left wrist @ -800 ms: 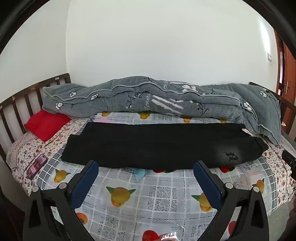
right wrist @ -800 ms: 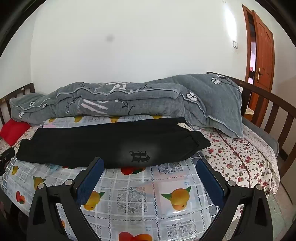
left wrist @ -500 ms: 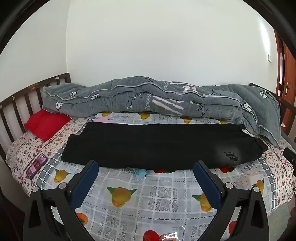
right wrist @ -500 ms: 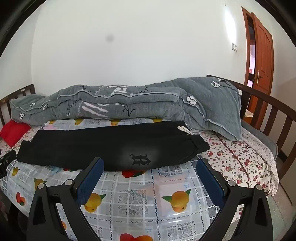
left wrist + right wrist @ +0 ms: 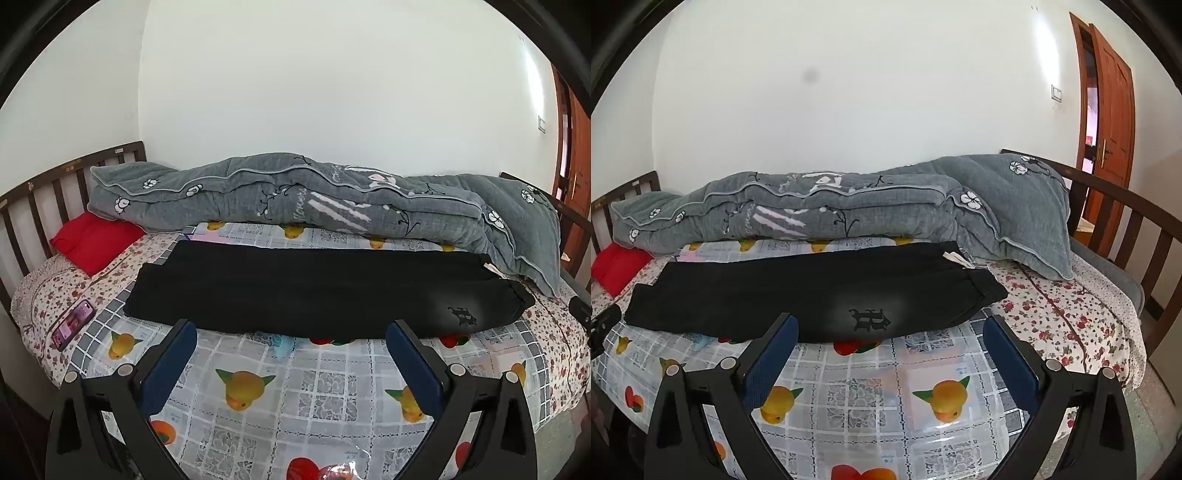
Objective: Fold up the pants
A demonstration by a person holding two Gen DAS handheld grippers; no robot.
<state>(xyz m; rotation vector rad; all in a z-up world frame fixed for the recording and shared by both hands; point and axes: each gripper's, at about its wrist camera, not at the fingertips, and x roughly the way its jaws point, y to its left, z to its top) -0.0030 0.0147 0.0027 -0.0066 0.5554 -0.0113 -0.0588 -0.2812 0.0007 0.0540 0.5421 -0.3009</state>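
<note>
- Along the bottom edge of the left wrist view, the left gripper [image 5: 291,352] stands spread wide, its blue pads apart and nothing between them; it hangs over the fruit-print sheet [image 5: 314,387], short of the cloth.
- Low in the right wrist view, the right gripper [image 5: 891,347] is likewise spread and empty, its fingertips just short of the near hem.
- Just beyond both, across the middle of each frame, the black pants [image 5: 317,295] lie flat and lengthwise on the bed, one leg laid over the other, waistband toward the right with a dark logo [image 5: 868,319] near that end, cuffs toward the left.
- Judging by that lie, the leg-on-leg fold looks done; the crosswise folds that shorten the length are not yet made, so roughly the first half seems complete.
- Farther out, a grey quilt [image 5: 332,206] runs along the wall behind the pants, a red pillow [image 5: 92,242] sits at mid-left, and a phone [image 5: 72,325] rests at the lower left.
</note>
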